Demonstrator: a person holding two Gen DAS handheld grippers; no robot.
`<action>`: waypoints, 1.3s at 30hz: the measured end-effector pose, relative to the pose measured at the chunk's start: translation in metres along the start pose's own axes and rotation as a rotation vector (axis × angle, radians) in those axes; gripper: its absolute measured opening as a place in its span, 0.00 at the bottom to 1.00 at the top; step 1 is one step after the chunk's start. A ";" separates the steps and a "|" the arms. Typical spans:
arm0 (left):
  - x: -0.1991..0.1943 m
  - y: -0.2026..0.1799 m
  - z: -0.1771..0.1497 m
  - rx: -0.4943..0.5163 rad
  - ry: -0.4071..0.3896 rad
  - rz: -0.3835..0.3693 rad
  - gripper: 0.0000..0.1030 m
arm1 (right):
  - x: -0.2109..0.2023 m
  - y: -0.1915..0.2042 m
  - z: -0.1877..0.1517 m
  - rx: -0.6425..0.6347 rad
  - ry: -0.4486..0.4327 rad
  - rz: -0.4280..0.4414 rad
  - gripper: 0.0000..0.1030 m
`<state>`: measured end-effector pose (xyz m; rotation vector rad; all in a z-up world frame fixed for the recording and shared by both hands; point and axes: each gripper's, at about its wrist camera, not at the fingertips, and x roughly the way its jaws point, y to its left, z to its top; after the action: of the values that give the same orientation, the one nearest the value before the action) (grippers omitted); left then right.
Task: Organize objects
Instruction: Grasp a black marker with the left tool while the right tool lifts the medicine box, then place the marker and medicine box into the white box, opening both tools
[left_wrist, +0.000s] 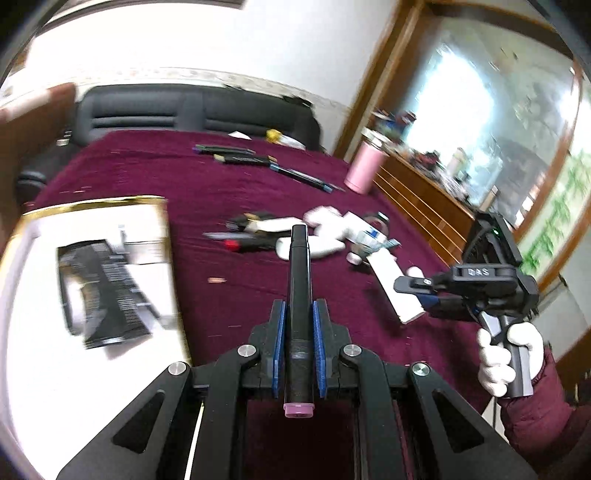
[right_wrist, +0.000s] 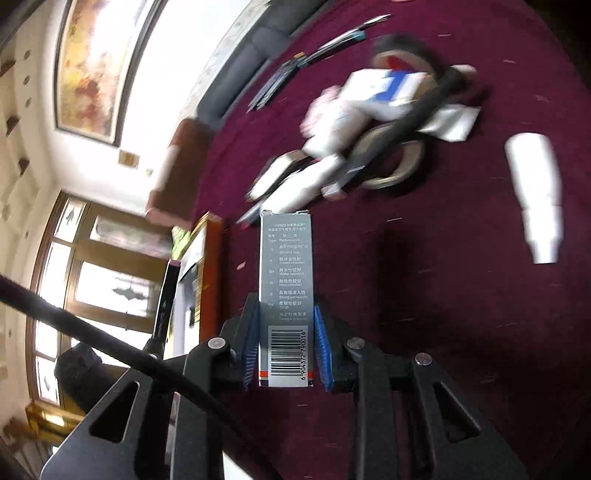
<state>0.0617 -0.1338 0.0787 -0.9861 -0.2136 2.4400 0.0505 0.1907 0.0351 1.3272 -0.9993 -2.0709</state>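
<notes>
Barcode 6904372790016 marks right gripper's (right_wrist: 286, 347) box (right_wrist: 286, 280)

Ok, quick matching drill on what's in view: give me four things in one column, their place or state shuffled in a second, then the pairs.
1. black marker
2. grey barcode box
3. pink bottle
4. white bottle

a. standing upright at the table's far edge
b. lying loose on the maroon cloth
c. clamped in the left gripper
d. clamped in the right gripper

Pairs: 1-c, 2-d, 3-a, 4-b

Bright window (left_wrist: 480, 122) glare, fisheye-bent edges, and motion blur, perhaps heaviest on the clutter (right_wrist: 369, 122).
</notes>
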 end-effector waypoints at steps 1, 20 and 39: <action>-0.009 0.012 0.001 -0.018 -0.018 0.027 0.11 | 0.009 0.013 0.000 -0.018 0.021 0.018 0.24; -0.024 0.187 0.012 -0.215 -0.028 0.382 0.11 | 0.209 0.186 0.007 -0.212 0.256 0.078 0.25; -0.016 0.249 0.006 -0.432 0.017 0.371 0.14 | 0.345 0.248 -0.009 -0.339 0.323 -0.170 0.25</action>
<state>-0.0286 -0.3575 0.0129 -1.3271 -0.6225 2.7837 -0.0813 -0.2133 0.0350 1.5363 -0.3902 -1.9487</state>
